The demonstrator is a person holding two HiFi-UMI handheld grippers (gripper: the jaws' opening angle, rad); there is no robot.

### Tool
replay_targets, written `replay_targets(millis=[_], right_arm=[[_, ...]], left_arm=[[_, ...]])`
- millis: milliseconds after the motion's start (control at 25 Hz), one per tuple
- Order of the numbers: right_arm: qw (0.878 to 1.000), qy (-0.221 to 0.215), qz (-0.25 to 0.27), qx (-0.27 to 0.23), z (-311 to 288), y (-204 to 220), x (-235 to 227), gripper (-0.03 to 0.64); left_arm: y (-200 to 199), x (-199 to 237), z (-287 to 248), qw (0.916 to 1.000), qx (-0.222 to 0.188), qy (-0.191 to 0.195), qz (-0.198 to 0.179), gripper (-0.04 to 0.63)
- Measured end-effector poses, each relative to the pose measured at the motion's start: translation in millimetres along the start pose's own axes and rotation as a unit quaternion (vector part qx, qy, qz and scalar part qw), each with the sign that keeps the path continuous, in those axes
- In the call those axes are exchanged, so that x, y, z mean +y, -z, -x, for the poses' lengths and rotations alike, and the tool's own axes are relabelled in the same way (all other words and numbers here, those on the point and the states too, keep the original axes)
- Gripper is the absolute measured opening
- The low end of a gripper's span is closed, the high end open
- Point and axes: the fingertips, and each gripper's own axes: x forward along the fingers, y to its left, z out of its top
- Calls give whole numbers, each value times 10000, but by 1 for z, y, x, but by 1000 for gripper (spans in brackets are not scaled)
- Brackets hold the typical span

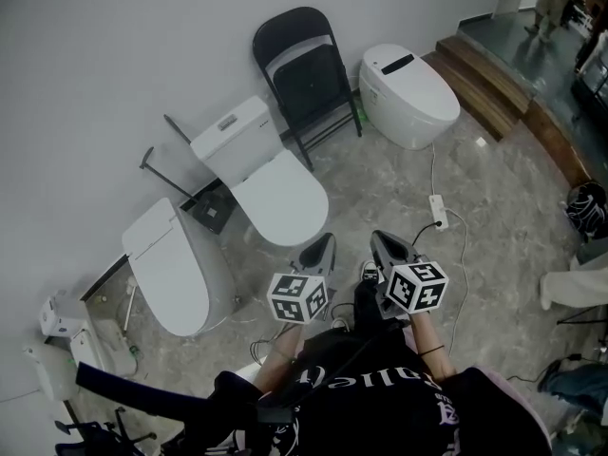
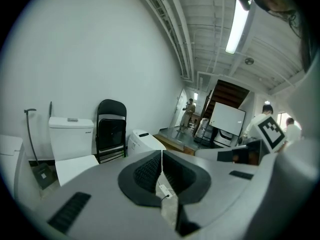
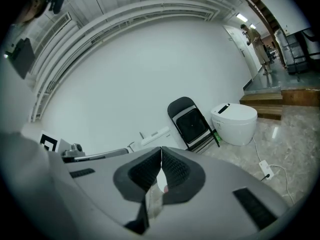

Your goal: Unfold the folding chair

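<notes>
Two grippers: left gripper (image 1: 320, 251), right gripper (image 1: 389, 248), both closed, empty.
Black metal folding chair (image 1: 306, 79): likely stiff, light; take backrest rim.

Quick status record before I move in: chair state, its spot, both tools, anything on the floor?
chair: folding chair, black, folded, against the wall
neighbours: tank toilet and rounded toilet on either side
left tool: shut, empty, well short of the chair
right tool: shut, empty, well short of the chair
floor: power strip with cable, near right tool
</notes>
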Motion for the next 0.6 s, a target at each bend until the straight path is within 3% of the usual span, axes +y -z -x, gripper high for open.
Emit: replay_targets(millis=[280, 440, 600], right_arm=[[9999, -159, 8, 45, -56, -56, -61, 14], [9993, -311, 156, 118, -82, -94, -97, 14], [9985, -440, 308, 50, -105, -130, -129, 14]], left_arm=[[-34, 12, -90, 9999, 30, -92, 50, 9], [-62, 13, -145, 9995, -102, -172, 242, 8], [-86, 12, -188, 9990, -274, -309, 187, 8]])
